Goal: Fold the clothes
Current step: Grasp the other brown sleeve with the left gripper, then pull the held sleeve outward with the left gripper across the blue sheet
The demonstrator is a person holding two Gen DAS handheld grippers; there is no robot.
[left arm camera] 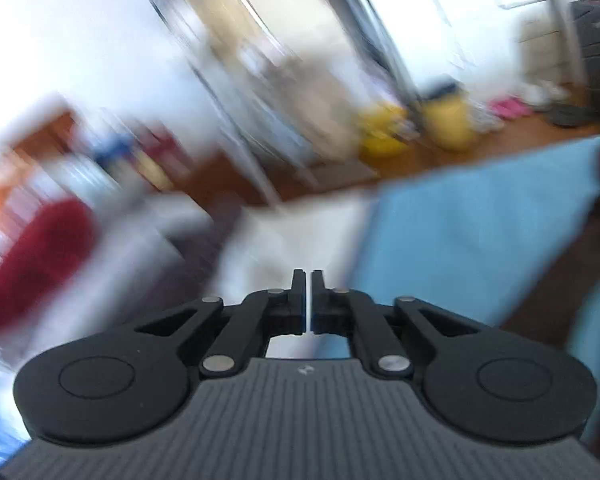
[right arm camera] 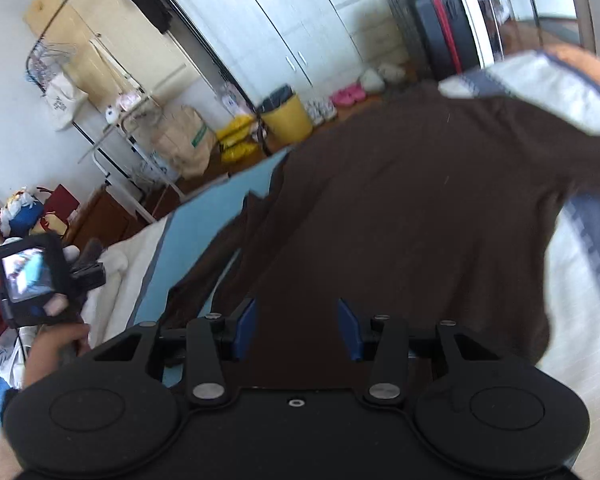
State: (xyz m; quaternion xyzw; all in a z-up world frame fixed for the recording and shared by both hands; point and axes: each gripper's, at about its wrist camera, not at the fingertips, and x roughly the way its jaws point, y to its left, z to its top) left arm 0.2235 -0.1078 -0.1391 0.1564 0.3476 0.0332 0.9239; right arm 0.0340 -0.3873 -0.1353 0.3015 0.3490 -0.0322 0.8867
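Brown fabric is what I steer by: the brown garment (right arm camera: 400,208) lies spread on the blue sheet (right arm camera: 188,248) of the bed, directly ahead of and beneath my right gripper (right arm camera: 296,328). Its long axis, as I read the right wrist view, runs from the near edge just under the jaws away toward the upper right, where a white and blue patterned cloth (right arm camera: 540,84) overlaps its far end. The right jaws stand spread apart with the garment showing between them, but I see no pad pressing on cloth, so I judge nothing is held there.

My left gripper (left arm camera: 308,300) has its 2 fingers pressed together with only a thin slit of light between them and nothing pinched. In its blurred view it points at pale bedding, with the blue sheet (left arm camera: 480,232) and a strip of brown garment (left arm camera: 560,280) off to its right, apart from the tips.

So the right hand is plainly the nearer one; the left must swing right to reach an edge.
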